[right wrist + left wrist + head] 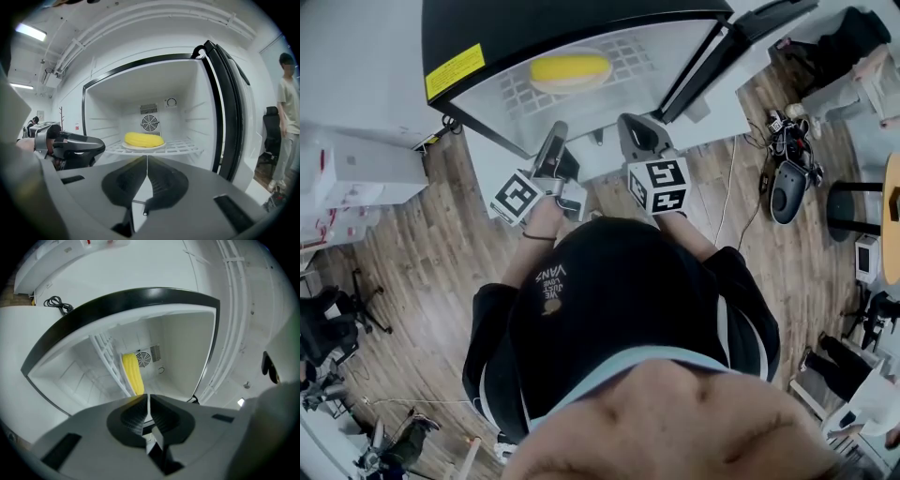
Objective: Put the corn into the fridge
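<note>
Corn point(571, 69) lies on a plate point(143, 146) inside the fridge point(534, 23), upper middle of the frame, with the left gripper point(148, 401) and right gripper point(146, 161) both pressed together and empty (placing looks done), so next probably comes swinging the door point(232, 108) closed.

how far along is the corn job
Done: the corn lies on a plate on the shelf of the fridge. In hand: nothing; the left gripper and right gripper are both shut and empty, in front of the fridge. Left: nothing of the task itself; the door stands open, so closing it may follow.
</note>
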Action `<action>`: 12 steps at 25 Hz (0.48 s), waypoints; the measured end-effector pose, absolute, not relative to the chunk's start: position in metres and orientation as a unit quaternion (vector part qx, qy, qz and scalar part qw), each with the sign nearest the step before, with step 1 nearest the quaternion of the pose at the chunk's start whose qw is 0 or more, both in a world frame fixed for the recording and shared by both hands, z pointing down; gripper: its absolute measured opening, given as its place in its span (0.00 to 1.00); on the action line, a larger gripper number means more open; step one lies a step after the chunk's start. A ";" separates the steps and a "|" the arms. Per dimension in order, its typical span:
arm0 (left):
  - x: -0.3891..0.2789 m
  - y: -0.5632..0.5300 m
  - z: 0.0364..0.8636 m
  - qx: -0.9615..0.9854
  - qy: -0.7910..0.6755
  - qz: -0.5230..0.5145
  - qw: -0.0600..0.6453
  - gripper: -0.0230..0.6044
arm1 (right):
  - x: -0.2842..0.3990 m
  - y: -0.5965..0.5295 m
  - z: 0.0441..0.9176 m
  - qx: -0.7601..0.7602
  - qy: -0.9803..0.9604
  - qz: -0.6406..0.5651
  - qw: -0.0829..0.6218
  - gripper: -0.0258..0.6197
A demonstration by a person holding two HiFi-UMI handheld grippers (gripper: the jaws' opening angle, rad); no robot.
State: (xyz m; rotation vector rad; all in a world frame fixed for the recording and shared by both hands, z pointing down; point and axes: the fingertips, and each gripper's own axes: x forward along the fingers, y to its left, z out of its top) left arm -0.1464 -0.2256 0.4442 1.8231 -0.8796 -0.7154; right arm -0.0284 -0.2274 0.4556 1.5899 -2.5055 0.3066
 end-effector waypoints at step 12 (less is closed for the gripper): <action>-0.140 -0.206 0.446 0.742 -0.389 -0.286 0.465 0.08 | -0.021 -0.211 0.448 0.510 -0.851 0.098 0.076 0.06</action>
